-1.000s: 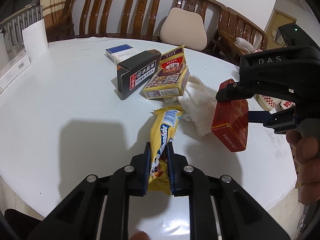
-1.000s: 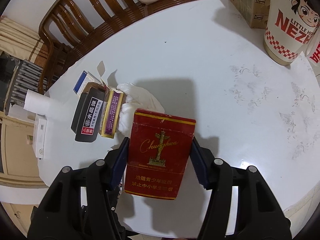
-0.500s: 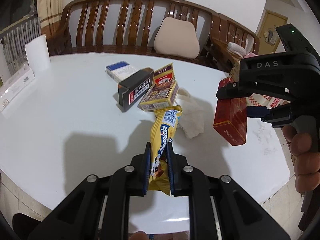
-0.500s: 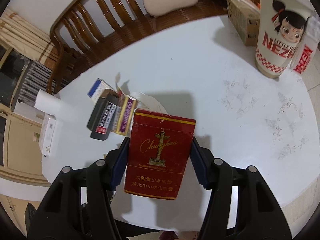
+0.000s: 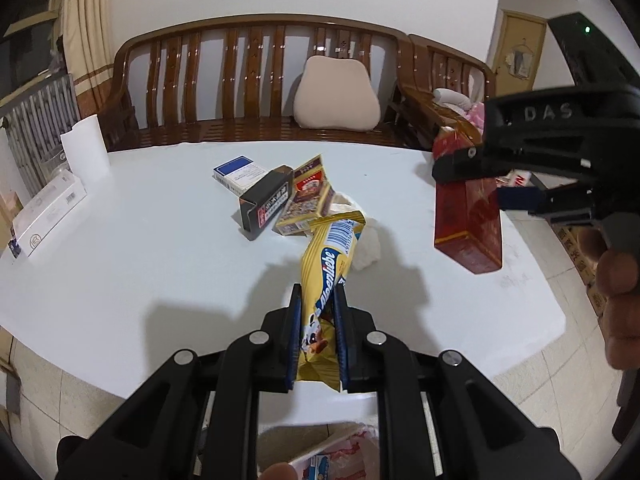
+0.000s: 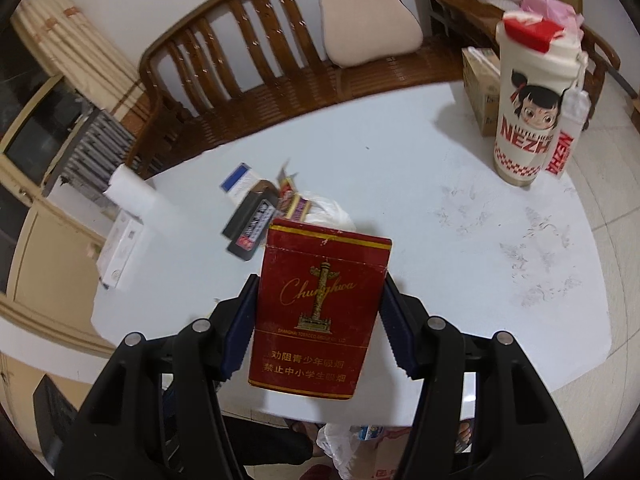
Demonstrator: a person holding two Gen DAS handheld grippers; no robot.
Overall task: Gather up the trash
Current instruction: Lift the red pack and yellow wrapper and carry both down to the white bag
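Observation:
My left gripper (image 5: 317,308) is shut on a yellow snack wrapper (image 5: 330,256), held in the air above the white table (image 5: 140,248). My right gripper (image 6: 318,300) is shut on a red cigarette pack (image 6: 320,312), also lifted off the table; the pack (image 5: 468,220) shows at the right of the left wrist view. On the table lie a black box (image 5: 266,200), a brown and gold pack (image 5: 306,200), a blue and white pack (image 5: 238,174) and a crumpled white tissue (image 5: 368,248). A bag with trash (image 6: 352,444) shows below the table's near edge.
A tall printed cup (image 6: 532,104) and a cardboard box (image 6: 480,84) stand at the table's right. A paper roll (image 5: 84,152) and a white carton (image 5: 48,212) sit at the left edge. A wooden bench (image 5: 260,80) with a beige cushion (image 5: 336,96) runs behind.
Both grippers have risen and drawn back from the pile with wrapper and red pack still gripped. The table looks smaller and its near edge and the floor now show.

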